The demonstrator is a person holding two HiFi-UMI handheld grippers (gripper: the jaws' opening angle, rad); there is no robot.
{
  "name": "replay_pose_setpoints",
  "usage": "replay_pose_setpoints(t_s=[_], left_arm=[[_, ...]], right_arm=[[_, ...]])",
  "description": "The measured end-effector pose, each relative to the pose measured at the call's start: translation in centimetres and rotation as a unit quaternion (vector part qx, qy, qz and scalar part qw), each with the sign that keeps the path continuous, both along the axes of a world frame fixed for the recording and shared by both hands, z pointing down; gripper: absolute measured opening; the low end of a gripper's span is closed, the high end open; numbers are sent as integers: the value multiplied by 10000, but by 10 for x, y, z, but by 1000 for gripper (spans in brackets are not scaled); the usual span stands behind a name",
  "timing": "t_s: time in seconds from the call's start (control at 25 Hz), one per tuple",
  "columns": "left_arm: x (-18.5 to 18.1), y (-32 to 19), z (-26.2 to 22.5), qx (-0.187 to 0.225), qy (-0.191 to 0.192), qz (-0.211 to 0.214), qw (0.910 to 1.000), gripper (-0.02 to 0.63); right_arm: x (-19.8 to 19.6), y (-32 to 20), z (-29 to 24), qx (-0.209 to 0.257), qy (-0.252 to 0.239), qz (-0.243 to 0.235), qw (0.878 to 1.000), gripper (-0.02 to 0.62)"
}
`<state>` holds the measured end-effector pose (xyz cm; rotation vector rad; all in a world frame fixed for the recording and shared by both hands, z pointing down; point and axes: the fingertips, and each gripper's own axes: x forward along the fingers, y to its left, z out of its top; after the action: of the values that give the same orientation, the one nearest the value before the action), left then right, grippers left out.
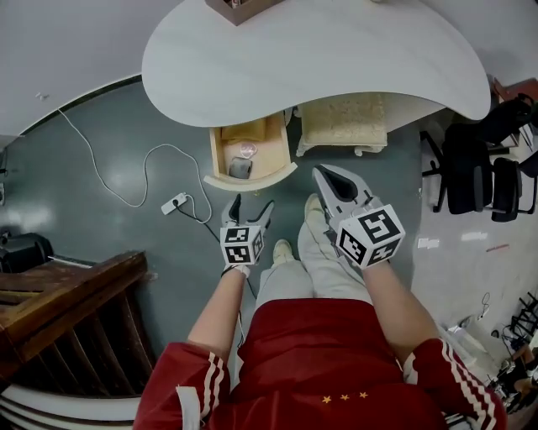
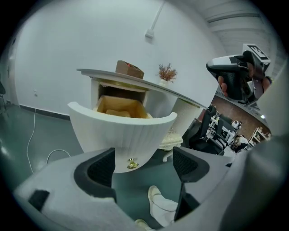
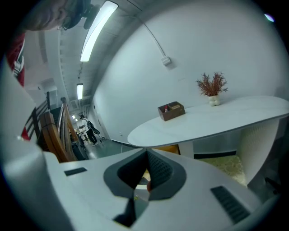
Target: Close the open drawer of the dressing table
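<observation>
My left gripper [image 2: 142, 164] had its fingers spread wide, nothing between them. Just past the tips sat the drawer [image 2: 122, 131], pulled out, with its brass knob [image 2: 132, 163] showing in the gap, closer to the left finger. My right gripper [image 3: 143, 176] had its fingers pressed together, empty, off to the drawer's right. Beyond both was the table [image 1: 336, 59], with a box [image 2: 129, 69] on top.

1. Brown box [image 1: 238, 8] on the counter [image 1: 336, 50]: cut off by the head view's edge at 12 o'clock.
2. Drawer [image 1: 220, 159]: its rear end is hidden under the counter's top. The contents [image 1: 241, 166] are too small to name.
3. In the right gripper view, the right tongs [image 3: 145, 169] cover nearly all of the drawer, and only a yellow sliver shows.
4. In the left gripper view, the drawer's curved front hides most of the contents.
</observation>
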<state>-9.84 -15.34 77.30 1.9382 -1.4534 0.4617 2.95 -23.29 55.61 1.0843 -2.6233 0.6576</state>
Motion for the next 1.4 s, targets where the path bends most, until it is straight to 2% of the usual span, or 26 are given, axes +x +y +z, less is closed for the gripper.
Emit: replay_pose_setpoints(t_s=[0.16, 0.36, 0.44, 0.68, 0.84, 1.0, 1.12, 1.4], left_arm=[[0, -6, 20, -135, 110, -222, 9996, 402], [-3, -14, 42, -252, 63, -333, 9991, 399], [-6, -13, 48, -266, 5, -383, 9989, 359], [2, -8, 62, -454, 68, -423, 9980, 350], [-1, -10, 70, -578, 25, -660, 9961, 289], [-7, -9, 72, -702, 45, -1081, 9917, 115], [-8, -9, 73, -760, 73, -1204, 9898, 101], [-8, -9, 72, -746, -28, -1197, 9900, 100]], right_arm=[[0, -6, 33, -218, 82, 63, 9997, 5], [-1, -7, 50, -432, 42, 78, 9990, 6], [-4, -6, 56, -491, 36, 61, 9988, 6], [-6, -6, 67, -611, 29, 10, 9981, 5], [-2, -6, 71, -680, 28, 50, 9977, 6], [-1, -4, 71, -697, 60, -3, 9975, 6], [0, -5, 72, -723, 68, -26, 9974, 5], [0, -11, 73, -724, 100, -103, 9973, 6]])
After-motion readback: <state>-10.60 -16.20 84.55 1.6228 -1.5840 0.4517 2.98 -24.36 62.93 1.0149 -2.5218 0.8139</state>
